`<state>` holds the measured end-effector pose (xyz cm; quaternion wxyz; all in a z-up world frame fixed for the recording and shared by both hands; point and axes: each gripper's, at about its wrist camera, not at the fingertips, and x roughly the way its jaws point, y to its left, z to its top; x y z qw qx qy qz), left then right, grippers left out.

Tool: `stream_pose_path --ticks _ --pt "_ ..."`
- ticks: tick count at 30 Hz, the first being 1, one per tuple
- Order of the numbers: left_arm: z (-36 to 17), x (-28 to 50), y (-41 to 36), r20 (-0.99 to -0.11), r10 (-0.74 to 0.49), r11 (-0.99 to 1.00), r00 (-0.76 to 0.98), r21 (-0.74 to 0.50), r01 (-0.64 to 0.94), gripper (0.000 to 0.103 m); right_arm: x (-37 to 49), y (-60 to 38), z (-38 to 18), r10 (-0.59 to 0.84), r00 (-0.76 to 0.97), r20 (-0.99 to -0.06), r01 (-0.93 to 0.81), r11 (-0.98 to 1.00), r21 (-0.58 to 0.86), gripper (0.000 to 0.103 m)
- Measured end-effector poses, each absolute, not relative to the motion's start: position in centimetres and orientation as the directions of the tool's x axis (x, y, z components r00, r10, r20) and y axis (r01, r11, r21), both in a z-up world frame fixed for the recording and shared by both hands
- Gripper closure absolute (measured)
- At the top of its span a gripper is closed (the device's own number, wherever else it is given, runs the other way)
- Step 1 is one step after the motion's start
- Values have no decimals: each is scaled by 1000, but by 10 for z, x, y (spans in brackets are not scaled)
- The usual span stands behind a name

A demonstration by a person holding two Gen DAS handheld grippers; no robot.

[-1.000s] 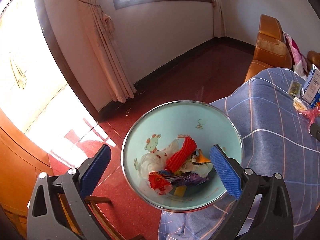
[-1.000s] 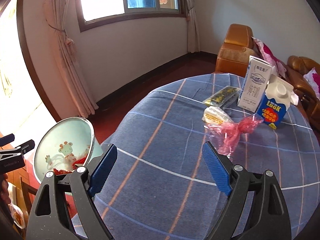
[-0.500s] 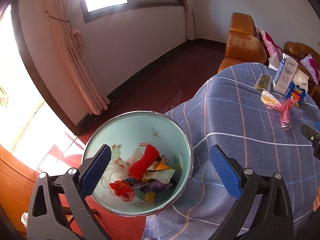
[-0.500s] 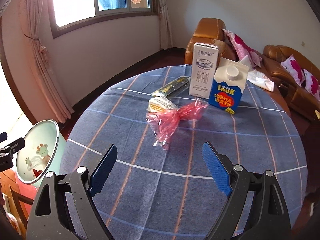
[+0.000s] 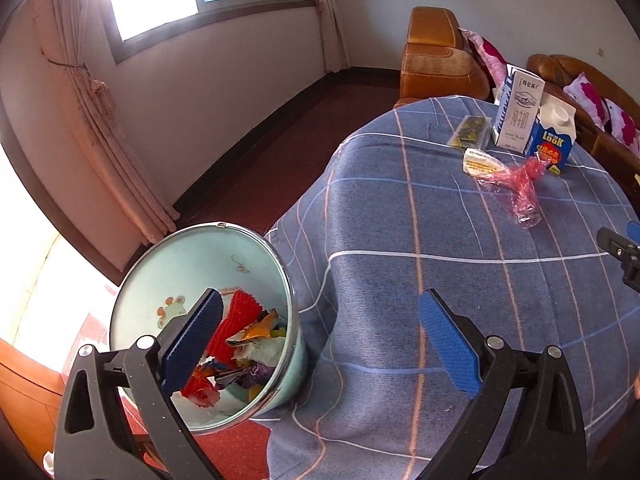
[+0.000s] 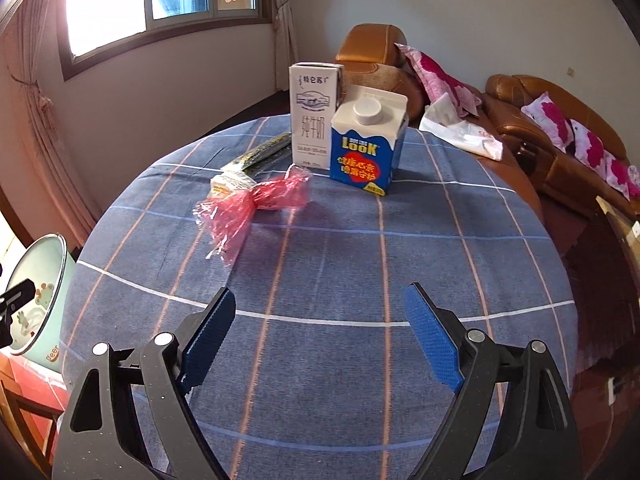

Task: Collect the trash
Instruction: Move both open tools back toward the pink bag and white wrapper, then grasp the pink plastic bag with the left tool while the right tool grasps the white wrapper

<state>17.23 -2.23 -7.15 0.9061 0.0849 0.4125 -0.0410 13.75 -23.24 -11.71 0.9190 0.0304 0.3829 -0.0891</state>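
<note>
Left gripper (image 5: 320,332) and right gripper (image 6: 320,334) agape, empty

On the far part of the tabletop (image 6: 400,264) two cartons are stood side by side: the tall milk carton (image 6: 314,116) to the left, the capped carton (image 6: 366,142) to its right and nearer. A flat wrapper (image 6: 266,152) is laid left of them, with a small packet (image 6: 230,181) and a crumpled plastic bag (image 6: 250,204) before it. The trash bin (image 5: 200,312) is placed beside the tabletop's left edge, scraps (image 5: 240,344) inside. Sofas (image 6: 552,136) are set behind.
</note>
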Motion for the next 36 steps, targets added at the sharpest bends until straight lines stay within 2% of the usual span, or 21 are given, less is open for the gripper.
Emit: stream_pose_path --ticks 3,7,12,21,24,27,29,32,36 --pt "-75 180 -40 -763 -34 977 646 110 182 8 138 -241 -117 -153 689 -708 204 979 -14 18" --pt "-77 191 -76 -764 -91 958 638 108 265 16 137 -248 -118 -165 687 -708 203 979 -31 18" --pt "-76 204 -123 -767 -151 933 623 97 347 16 132 -264 -121 -185 670 -718 212 976 -54 24" --pt "-92 239 -198 -785 -203 907 585 75 415 16 125 -314 -127 -244 639 -730 289 955 -66 24" --pt "-102 254 -214 -803 -220 911 553 33 410 19 125 -323 -127 -244 635 -733 296 953 -62 24" --pt "-113 265 -225 -827 -224 913 516 7 408 34 125 -329 -129 -240 630 -738 297 953 -56 24" --pt "-121 268 -226 -838 -224 911 497 0 411 55 126 -331 -131 -235 630 -741 297 954 -49 24" --pt "-123 268 -220 -840 -229 912 493 -8 410 78 129 -332 -133 -231 628 -743 292 955 -51 24" --pt "-110 256 -205 -825 -254 898 505 -7 440 83 139 -332 -135 -227 623 -748 281 958 -57 24"
